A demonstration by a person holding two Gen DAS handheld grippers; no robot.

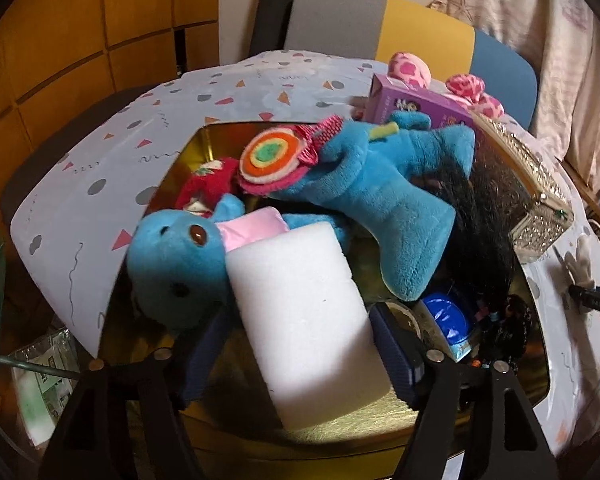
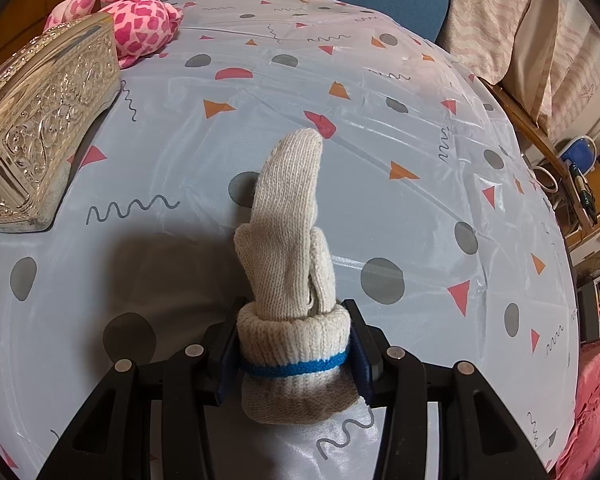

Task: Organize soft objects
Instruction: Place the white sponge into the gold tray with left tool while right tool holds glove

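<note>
Sponge in the box, glove in the right gripper.
Left gripper (image 1: 300,356) stands open around the white sponge (image 1: 300,316) at lower centre of the gold box (image 1: 540,184); right gripper (image 2: 296,344) clamps a knit glove (image 2: 292,264) at lower centre.

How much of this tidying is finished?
Partly done: the blue plush and felt lollipop lie in the gold box. The white sponge sits between the left fingers. The right gripper holds a rolled glove. The pink plush remains outside.

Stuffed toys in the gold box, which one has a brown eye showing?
The blue plush head at the box's left, beside the white sponge; the other blue toy shows none.
</note>
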